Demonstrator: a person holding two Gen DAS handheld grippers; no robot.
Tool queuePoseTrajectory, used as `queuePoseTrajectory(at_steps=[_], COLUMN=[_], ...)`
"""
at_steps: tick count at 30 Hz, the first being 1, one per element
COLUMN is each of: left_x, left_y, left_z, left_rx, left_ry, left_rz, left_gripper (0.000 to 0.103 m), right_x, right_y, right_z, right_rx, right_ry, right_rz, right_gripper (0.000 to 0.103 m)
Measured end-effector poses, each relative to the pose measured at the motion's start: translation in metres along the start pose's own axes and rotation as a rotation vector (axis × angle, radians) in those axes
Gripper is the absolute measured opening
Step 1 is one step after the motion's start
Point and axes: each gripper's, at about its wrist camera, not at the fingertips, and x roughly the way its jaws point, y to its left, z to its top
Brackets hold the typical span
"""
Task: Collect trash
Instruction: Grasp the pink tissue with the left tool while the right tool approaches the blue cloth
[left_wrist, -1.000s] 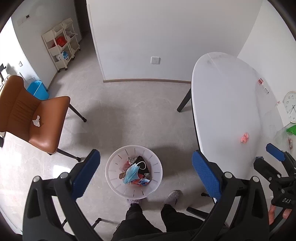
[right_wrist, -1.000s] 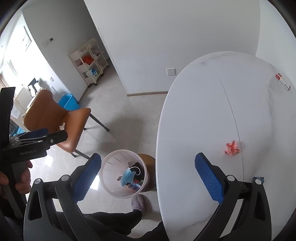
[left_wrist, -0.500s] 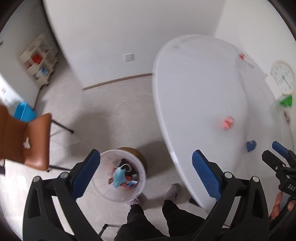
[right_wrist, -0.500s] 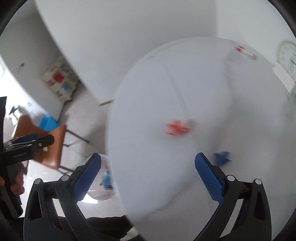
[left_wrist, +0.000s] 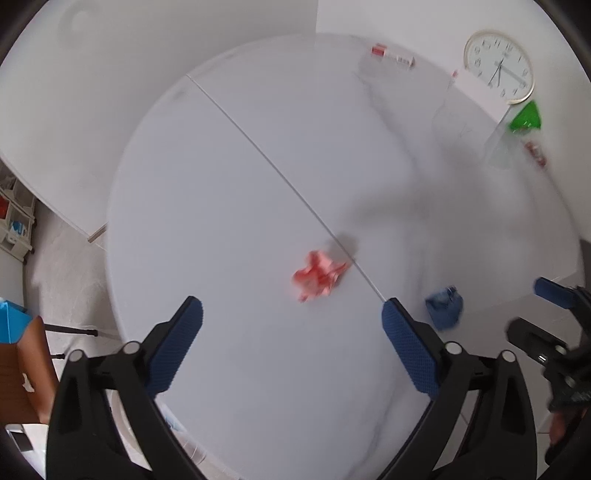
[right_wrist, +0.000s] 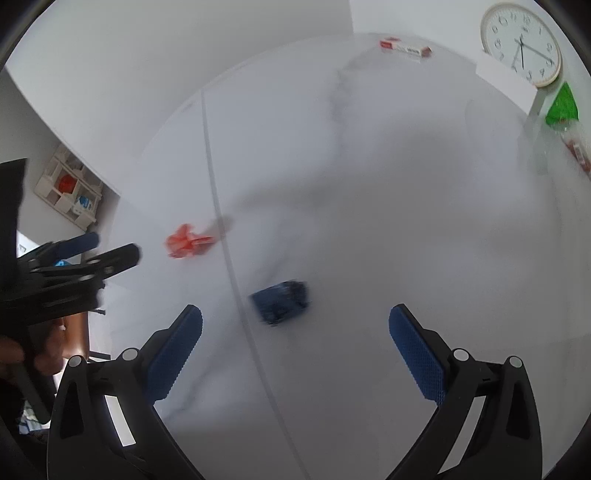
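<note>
Both grippers have been swung from over the floor bin to above the white table, where two scraps of trash lie.

Since the earlier frames the bin has dropped out of view, and the table (left_wrist: 229, 192) now fills both wrist views. The left gripper (left_wrist: 291, 347) is held with nothing between its jaws, which are wide but just beginning to close; the pink crumpled scrap (left_wrist: 319, 275) lies just ahead of it, beside the table's seam. The right gripper (right_wrist: 295, 354) is spread wide and empty, with the blue scrap (right_wrist: 282, 301) near its line. Each scrap would best be centred between the pads before closing, the approach slowed since both views are blurred, and the tips lowered until the table is nearly touched.
</note>
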Motion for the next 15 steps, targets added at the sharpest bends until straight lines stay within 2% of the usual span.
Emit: queuePoseTrajectory(at_steps=[2, 7, 9, 11, 12, 15], left_x=[0.018, 0.058, 0.065, 0.071, 0.073, 0.069], left_y=[-0.007, -0.024, -0.025, -0.026, -0.027, -0.031], left_z=[0.008, 0.018, 0.020, 0.020, 0.020, 0.022], left_rx=[-0.002, 0.003, -0.002, -0.002, -0.001, 0.023], left_ry=[0.026, 0.100, 0.118, 0.139, 0.147, 0.128], left_rz=[-0.001, 0.021, 0.022, 0.011, 0.005, 0.006], left_gripper=[0.078, 0.062, 0.056, 0.046, 0.045, 0.035], right_x=[0.005, 0.015, 0.019, 0.023, 0.024, 0.027], right_y=[-0.013, -0.036, -0.041, -0.044, -0.045, -0.042], right_z=[0.003, 0.007, 0.007, 0.006, 0.005, 0.003], right_rx=[0.008, 0.017, 0.023, 0.024, 0.022, -0.002], right_ry=[0.007, 0.020, 0.028, 0.033, 0.031, 0.034], right_rz=[0.004, 0.018, 0.025, 0.036, 0.039, 0.047], right_gripper=[0.100, 0.100, 0.100, 0.100, 0.100, 0.100])
